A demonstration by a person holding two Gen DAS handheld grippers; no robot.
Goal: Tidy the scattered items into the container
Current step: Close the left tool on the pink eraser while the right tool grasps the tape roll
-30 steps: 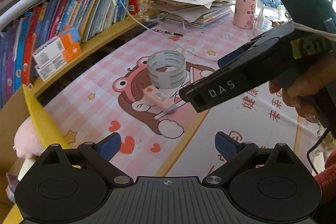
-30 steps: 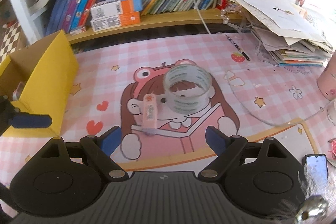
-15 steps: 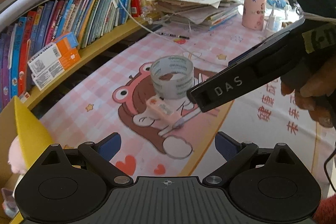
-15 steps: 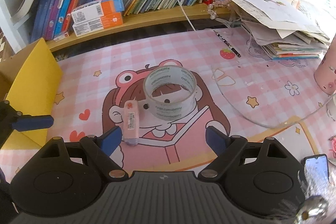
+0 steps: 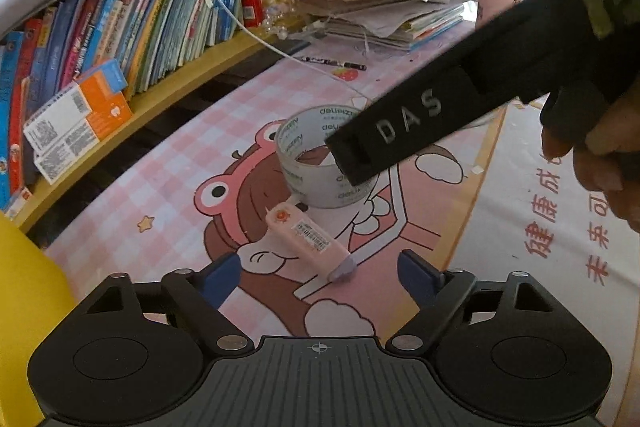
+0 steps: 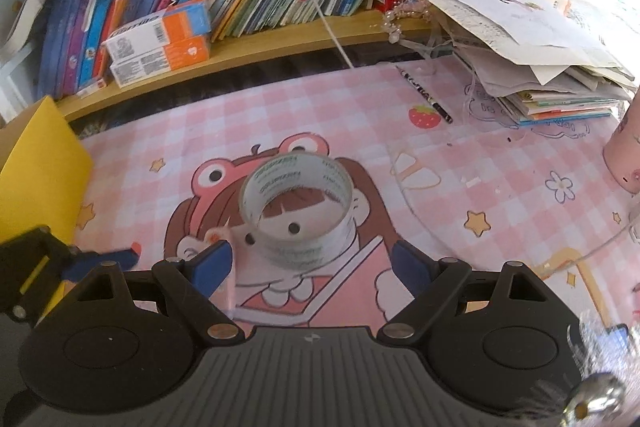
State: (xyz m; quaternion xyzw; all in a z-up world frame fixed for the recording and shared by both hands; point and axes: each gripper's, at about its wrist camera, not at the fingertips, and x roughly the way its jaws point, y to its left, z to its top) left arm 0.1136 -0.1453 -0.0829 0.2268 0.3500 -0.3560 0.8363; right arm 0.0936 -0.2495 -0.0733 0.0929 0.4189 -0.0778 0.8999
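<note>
Left gripper [image 5: 319, 275] w/ blue-tipped fingers spread wide, hovering low over the pink rectangular eraser w/ barcode label [image 5: 307, 237], which lay flat on the pink checked cartoon mat [image 6: 500, 163] covering the counter, just beside the clear tape roll [image 6: 299, 211]. Right gripper [image 6: 311, 261] fingers also spread, either side of the roll, not touching. Yellow container [image 6: 38, 163] stood at the mat's left edge.

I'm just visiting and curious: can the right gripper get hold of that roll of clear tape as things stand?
Probably yes. The right gripper is open, and the tape roll lies flat on the pink mat just ahead, between its fingertips. The pink eraser beside the roll sits close to one fingertip.
</note>
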